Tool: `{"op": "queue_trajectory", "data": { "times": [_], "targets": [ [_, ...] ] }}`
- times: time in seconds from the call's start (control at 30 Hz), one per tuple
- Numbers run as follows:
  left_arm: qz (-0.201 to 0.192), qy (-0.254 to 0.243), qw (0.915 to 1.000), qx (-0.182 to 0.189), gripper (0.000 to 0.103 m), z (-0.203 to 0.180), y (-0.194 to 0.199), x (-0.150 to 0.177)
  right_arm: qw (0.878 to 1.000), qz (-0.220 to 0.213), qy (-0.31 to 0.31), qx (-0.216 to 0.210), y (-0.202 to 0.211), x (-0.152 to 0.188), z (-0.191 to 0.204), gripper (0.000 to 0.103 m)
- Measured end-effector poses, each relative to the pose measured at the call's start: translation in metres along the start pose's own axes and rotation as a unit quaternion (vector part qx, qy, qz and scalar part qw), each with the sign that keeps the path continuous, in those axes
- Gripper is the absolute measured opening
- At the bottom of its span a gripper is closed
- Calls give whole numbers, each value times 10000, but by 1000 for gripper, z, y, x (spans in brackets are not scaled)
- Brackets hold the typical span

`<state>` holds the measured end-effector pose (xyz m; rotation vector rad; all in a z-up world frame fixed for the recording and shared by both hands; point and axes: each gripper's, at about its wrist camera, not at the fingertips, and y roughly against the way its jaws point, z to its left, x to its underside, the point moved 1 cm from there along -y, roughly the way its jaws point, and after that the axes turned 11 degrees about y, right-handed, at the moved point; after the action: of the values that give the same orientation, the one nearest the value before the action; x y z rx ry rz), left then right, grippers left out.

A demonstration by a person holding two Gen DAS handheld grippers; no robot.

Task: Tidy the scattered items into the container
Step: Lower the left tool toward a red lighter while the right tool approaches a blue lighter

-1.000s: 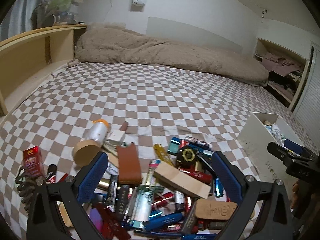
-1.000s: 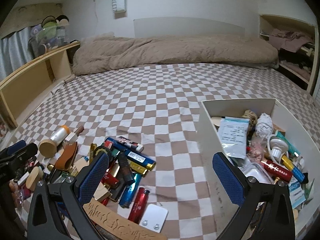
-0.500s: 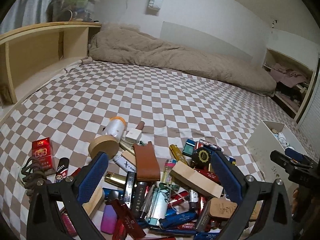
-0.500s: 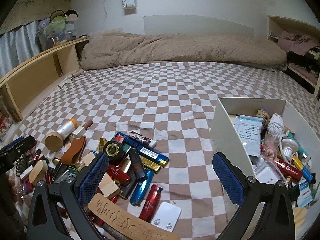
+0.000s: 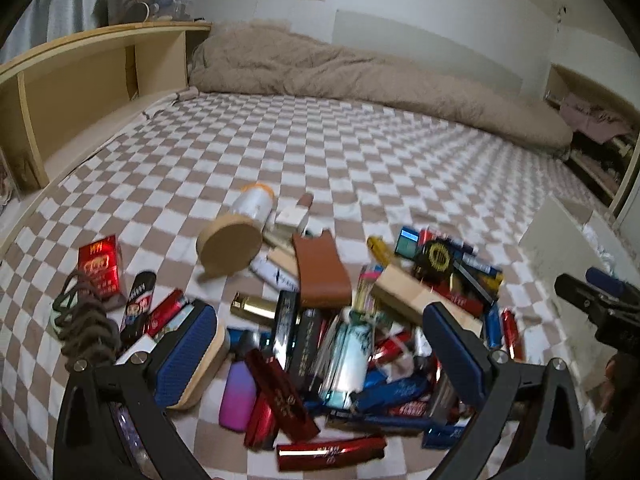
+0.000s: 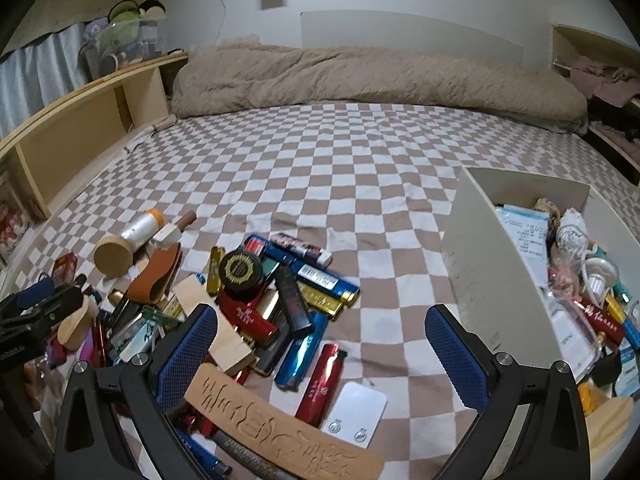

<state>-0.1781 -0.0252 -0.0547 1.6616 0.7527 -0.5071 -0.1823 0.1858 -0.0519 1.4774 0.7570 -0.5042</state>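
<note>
A heap of small items lies on the checkered bedspread: red, blue and gold lighters point(image 6: 316, 280), a round black tin point(image 6: 239, 271), a brown leather pouch point(image 5: 322, 270), wooden blocks point(image 5: 416, 294), a silver bottle with a cork lid point(image 5: 240, 236). My left gripper point(image 5: 320, 354) hangs open just above the near side of the heap, nothing between its fingers. My right gripper point(image 6: 320, 354) is open over the heap's right edge, above a blue lighter point(image 6: 300, 350) and a carved wooden strip point(image 6: 280, 426). The white container point(image 6: 472, 264) stands to the right, holding several items.
A rolled beige duvet point(image 6: 380, 76) lies across the far end of the bed. A wooden shelf unit point(image 5: 80, 92) runs along the left side. A red pack point(image 5: 99, 266) and a dark hair tie point(image 5: 86, 320) lie left of the heap. Open shelving with clothes point(image 5: 592, 120) is at far right.
Both grippers have moved leftward and lower toward the heap; the container has slid toward the right edge of both views. Both grippers stay open and empty.
</note>
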Motion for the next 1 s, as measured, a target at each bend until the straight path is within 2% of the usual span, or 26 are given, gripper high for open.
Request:
{"op": "queue_trajectory", "data": {
  "times": [0.3, 0.43, 0.63, 0.9, 1.0],
  "targets": [
    [436, -63, 9989, -143, 103, 2, -12, 30, 9990, 307, 283, -154, -13, 17, 26, 103],
    [632, -206, 9972, -328, 103, 1, -14, 42, 9984, 401, 314, -237, -15, 26, 34, 103],
    [812, -678, 9910, -825, 103, -2, -19, 69, 9970, 566, 446, -292, -17, 41, 44, 103],
    [1126, -549, 9877, -931, 103, 5, -27, 81, 9956, 654, 602, -293, -15, 52, 53, 103],
    [1309, -337, 9880, -744, 103, 8, -29, 81, 9951, 710, 625, -297, -15, 57, 57, 103]
  ]
}}
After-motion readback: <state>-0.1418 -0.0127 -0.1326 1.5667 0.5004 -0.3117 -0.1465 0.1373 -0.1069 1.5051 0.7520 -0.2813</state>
